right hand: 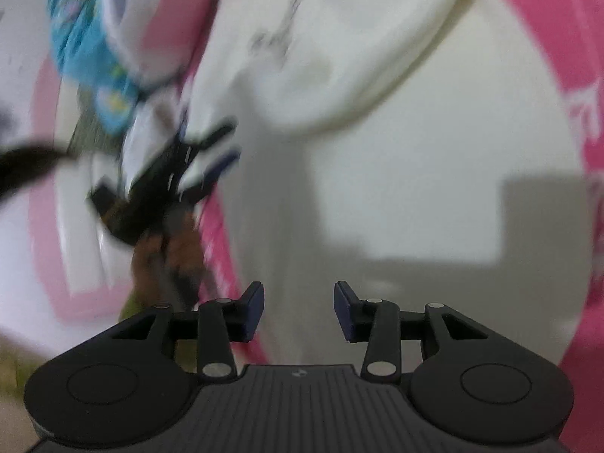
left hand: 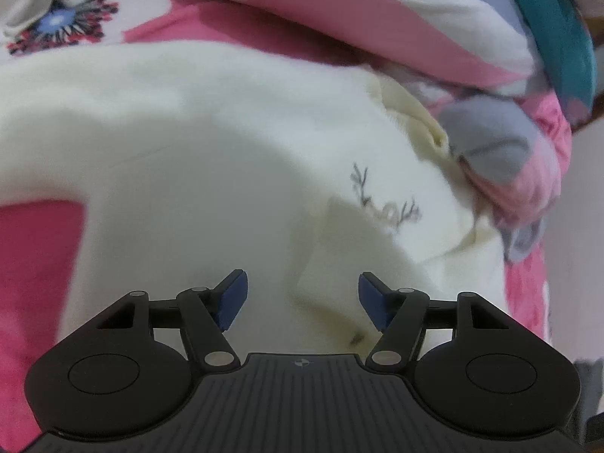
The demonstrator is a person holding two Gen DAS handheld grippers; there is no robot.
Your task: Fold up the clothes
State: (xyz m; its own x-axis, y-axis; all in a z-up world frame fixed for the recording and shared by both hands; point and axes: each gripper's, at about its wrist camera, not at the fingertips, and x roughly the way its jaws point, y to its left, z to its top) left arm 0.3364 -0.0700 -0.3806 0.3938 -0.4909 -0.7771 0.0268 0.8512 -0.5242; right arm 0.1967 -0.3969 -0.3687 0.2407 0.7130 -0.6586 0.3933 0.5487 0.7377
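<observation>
A white knit sweater [left hand: 188, 143] with small grey antler embroidery [left hand: 385, 200] lies spread on a pink bed sheet [left hand: 34, 264]. My left gripper [left hand: 302, 296] hovers just over the sweater's near part, near a folded edge, and its blue pads stand open with nothing pressed between them. The right wrist view is blurred. It shows the same sweater [right hand: 415, 151] filling the middle, and my right gripper [right hand: 299, 309] is open over it and holds nothing. At the left of that view the left gripper [right hand: 226, 143] appears with a hand [right hand: 166, 256] holding it.
A pink, white and blue quilt [left hand: 377, 7] is piled along the far side, with teal cloth [left hand: 558, 19] at the far right. A flower print [left hand: 60, 26] marks the sheet's far left. The bed edge and pale floor [left hand: 581, 226] lie to the right.
</observation>
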